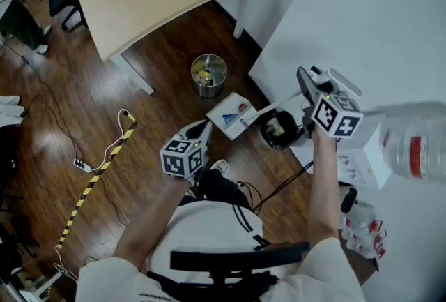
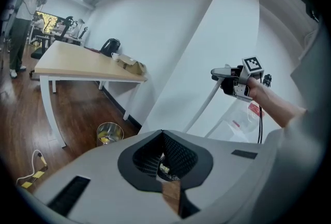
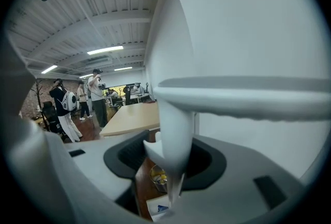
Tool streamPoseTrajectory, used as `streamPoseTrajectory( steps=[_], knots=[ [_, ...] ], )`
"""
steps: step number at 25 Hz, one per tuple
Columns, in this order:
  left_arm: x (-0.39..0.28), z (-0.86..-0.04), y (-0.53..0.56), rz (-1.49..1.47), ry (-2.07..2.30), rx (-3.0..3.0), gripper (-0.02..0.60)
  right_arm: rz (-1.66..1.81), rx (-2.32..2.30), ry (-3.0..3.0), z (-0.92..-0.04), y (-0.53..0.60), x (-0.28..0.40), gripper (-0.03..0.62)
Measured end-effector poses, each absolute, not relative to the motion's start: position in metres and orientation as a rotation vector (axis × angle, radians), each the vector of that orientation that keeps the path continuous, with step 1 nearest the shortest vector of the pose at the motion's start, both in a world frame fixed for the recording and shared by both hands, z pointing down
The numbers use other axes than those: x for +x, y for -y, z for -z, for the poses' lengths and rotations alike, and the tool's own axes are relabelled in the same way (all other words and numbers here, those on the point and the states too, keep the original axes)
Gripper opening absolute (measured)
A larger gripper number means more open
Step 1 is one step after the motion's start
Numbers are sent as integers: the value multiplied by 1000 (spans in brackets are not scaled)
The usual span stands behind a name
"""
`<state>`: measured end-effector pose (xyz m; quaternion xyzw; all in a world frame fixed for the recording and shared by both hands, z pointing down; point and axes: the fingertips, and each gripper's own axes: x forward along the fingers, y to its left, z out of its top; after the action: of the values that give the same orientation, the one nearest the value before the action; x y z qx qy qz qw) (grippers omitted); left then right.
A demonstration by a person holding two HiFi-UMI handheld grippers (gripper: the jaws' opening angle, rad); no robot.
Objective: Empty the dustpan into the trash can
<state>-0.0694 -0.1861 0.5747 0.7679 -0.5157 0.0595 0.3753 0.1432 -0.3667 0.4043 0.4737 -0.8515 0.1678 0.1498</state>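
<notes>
Dustpan (image 1: 228,114) in the head view, low and just short of the trash can (image 1: 209,75) on its near side, not yet over the rim. Long axis along the pale handle (image 1: 272,107), slanting from the right gripper (image 1: 306,88) down and leftward to the pan. Pan end lowest and closest to the trash can. Mouth apparently turned away from the handle, toward the trash can, though hard to confirm at this size. Whether clear of the floor, not plain from above. Left gripper (image 1: 201,130) nearer the body, well apart from the dustpan.

Next, the left gripper view. Left gripper (image 2: 163,135) closed on nothing, jaws meeting at the tip with bare floor below. Trash can (image 2: 109,133) on the wood floor near a leg of the table (image 2: 88,68). Right gripper (image 2: 221,74) up at the right, with the handle (image 2: 204,104) dropping away from it.

Last, the right gripper view. Right gripper (image 3: 173,153) clamped across the handle (image 3: 176,124), jaws partway in and pressing on it. Corner of the dustpan (image 3: 158,208) and the trash can (image 3: 159,179) nearly in line beyond the tip.

Best done, at a guess, like this:
- Carry the pan over the rim first and keep it level on the way.
- Only then tip the mouth down inside.
- Grip firmly, since a long handle could twist between the jaws.
</notes>
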Motion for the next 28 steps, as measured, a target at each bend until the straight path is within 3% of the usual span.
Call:
streamPoseTrajectory(
  steps=[11,28],
  knots=[
    [-62,-573,194,-185,1363,1946,-11,-396,1233,2538,-356,378,147,210],
    [-105,-570,226,-173,1393,1942,-11,-301,1144,2570,-329,435,124,204]
  ],
)
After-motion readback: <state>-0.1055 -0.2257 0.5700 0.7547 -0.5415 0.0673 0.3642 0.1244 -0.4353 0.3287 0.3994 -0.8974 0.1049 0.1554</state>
